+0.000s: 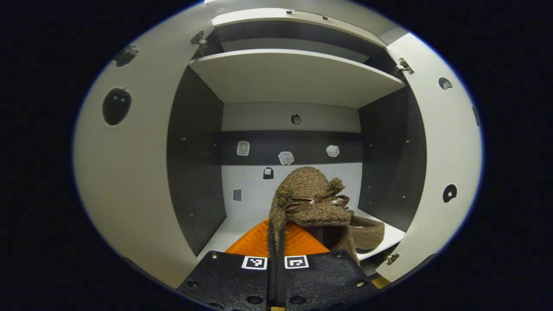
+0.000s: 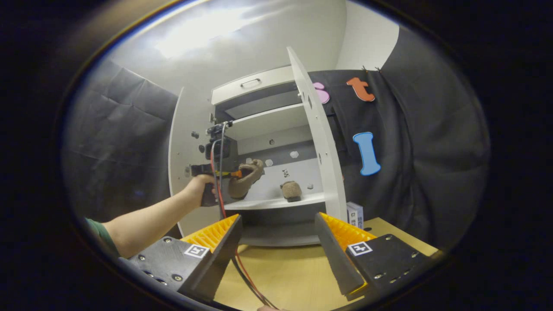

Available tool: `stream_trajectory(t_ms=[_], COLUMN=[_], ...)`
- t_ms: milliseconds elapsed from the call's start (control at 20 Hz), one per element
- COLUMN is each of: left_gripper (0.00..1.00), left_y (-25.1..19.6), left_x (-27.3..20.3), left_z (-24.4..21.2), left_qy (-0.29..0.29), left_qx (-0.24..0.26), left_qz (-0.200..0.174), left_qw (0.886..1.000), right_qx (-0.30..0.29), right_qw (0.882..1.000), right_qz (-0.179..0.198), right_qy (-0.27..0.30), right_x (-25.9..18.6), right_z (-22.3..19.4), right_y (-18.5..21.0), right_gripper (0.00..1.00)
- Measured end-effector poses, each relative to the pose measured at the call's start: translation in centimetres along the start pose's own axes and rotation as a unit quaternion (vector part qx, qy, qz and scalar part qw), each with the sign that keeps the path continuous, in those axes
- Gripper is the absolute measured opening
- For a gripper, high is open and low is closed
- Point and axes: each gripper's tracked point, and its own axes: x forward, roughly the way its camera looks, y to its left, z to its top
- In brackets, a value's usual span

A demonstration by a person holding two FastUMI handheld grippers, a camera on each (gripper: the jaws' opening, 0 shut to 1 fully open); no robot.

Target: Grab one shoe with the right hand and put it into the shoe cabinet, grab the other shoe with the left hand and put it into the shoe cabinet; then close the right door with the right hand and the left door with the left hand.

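Left gripper (image 1: 275,235) clenched on fuzzy brown bow-tied slipper (image 1: 312,203) | second brown slipper (image 2: 291,190) on white cabinet shelf (image 2: 276,202) | right gripper (image 2: 276,242) released above wooden counter (image 2: 285,276), doors open.

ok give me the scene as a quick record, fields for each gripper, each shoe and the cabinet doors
left gripper: shut on held shoe
held shoe: fuzzy brown, bow on top, at the cabinet opening, above the lower shelf
right gripper: open, holds nothing, back from the cabinet
second shoe: resting on lower shelf
left door: open
right door: open
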Motion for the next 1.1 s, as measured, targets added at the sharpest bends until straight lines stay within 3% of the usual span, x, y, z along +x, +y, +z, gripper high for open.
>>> stream_trajectory(t_ms=[450, 650, 950, 1100], left_gripper=[0.00, 0.00, 0.01, 0.07], left_y=[2.1, 3.2, 3.6, 3.5], left_x=[8.0, 9.5, 10.0, 10.0], left_z=[-4.6, -6.8, -7.8, -7.9], left_qy=[0.038, 0.059, 0.068, 0.067], left_qx=[-0.024, -0.069, -0.072, -0.073], left_qz=[0.023, 0.034, 0.032, 0.026], left_qw=[0.999, 0.995, 0.995, 0.995], right_qx=[0.005, 0.012, 0.019, 0.020], right_qw=[1.000, 0.999, 0.999, 0.999], right_qz=[-0.001, -0.007, -0.011, -0.012], right_qy=[0.020, 0.030, 0.033, 0.027], right_x=[1.2, 1.8, 1.9, 1.5], right_z=[-1.7, -2.8, -2.9, -2.3], right_y=[-2.0, -2.6, -2.9, -2.8], right_gripper=[1.00, 1.00, 1.00, 1.00])
